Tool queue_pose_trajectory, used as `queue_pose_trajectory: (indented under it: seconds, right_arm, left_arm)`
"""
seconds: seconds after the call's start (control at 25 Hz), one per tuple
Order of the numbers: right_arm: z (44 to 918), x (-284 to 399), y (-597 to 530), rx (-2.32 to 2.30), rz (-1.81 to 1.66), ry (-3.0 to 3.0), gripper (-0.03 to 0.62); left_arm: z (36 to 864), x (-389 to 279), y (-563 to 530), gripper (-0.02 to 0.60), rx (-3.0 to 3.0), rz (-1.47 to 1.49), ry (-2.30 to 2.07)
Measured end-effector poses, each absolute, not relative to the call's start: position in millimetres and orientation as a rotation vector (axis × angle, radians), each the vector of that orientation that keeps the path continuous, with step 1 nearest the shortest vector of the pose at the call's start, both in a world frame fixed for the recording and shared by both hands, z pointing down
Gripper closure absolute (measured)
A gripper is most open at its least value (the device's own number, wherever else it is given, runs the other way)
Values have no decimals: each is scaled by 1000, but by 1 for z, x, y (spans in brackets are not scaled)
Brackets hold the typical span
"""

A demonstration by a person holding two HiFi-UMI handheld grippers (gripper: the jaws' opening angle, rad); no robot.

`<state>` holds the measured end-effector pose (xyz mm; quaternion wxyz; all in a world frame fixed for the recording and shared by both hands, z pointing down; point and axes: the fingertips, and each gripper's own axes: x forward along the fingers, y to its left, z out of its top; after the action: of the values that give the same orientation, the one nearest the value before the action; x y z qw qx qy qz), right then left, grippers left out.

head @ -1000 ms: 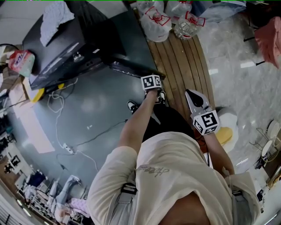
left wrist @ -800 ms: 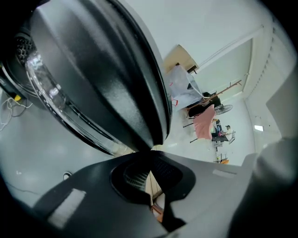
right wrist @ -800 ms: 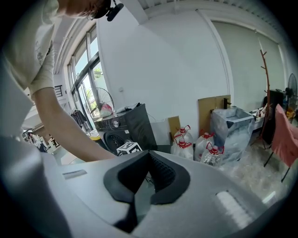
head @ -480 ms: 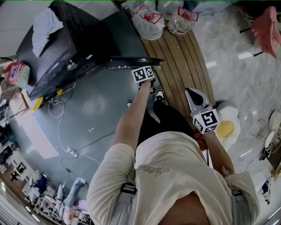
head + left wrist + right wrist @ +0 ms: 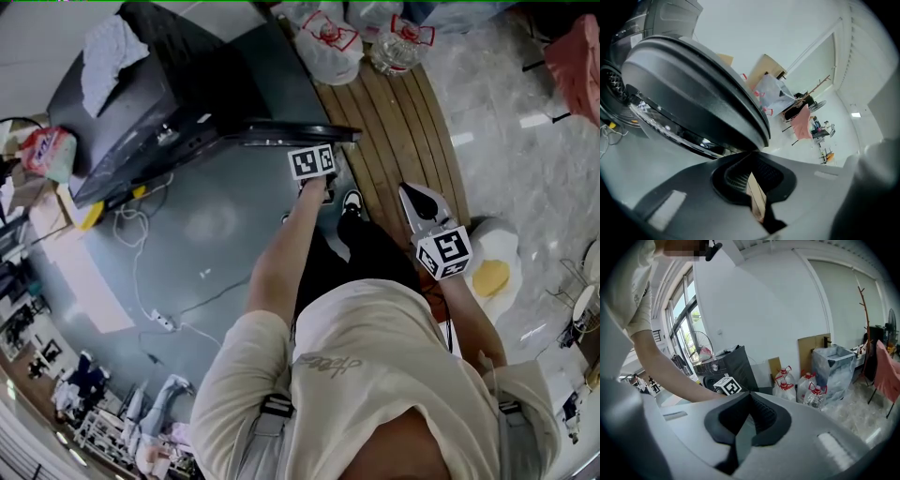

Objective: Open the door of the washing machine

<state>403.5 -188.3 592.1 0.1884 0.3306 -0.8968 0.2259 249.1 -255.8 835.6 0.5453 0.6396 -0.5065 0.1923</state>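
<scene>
Washing machine door point(image 5: 693, 89) stands open; outstretched left gripper point(image 5: 751, 160), jaws closed, tips at its rim; right gripper point(image 5: 750, 401) closed, empty

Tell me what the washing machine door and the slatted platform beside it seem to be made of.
The washing machine door: probably a moulded plastic rim, dark grey and semi-gloss, with soft highlights along its curve. The shiny inner part may be glass.
The slatted platform: brown wood-look boards with seams between the slats. Real wood or laminate, I can't tell.
</scene>
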Motion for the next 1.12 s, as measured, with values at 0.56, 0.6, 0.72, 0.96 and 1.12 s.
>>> queue_pose_trajectory:
  seconds: [0.56,0.6,0.72,0.96,1.12]
  right_arm:
    - [570,355,-179,887,533,-2623,593]
    - [567,350,-177,885,524,-2632,594]
    - [554,334,-169,865,483,-2657,592]
    - [523,301,-157,852,435,-2708,593]
    - [497,278,-154,834,389,-2759,593]
  left_arm:
    - [694,212,-186,569,1868,386,-1328]
    - [681,204,-179,569,1882,371,-1348]
    - [642,179,-159,569,1913,321,-1421]
    - [567,111,-121,569,1938,228,-1605]
    - [521,73,-105,569,1969,187,-1736]
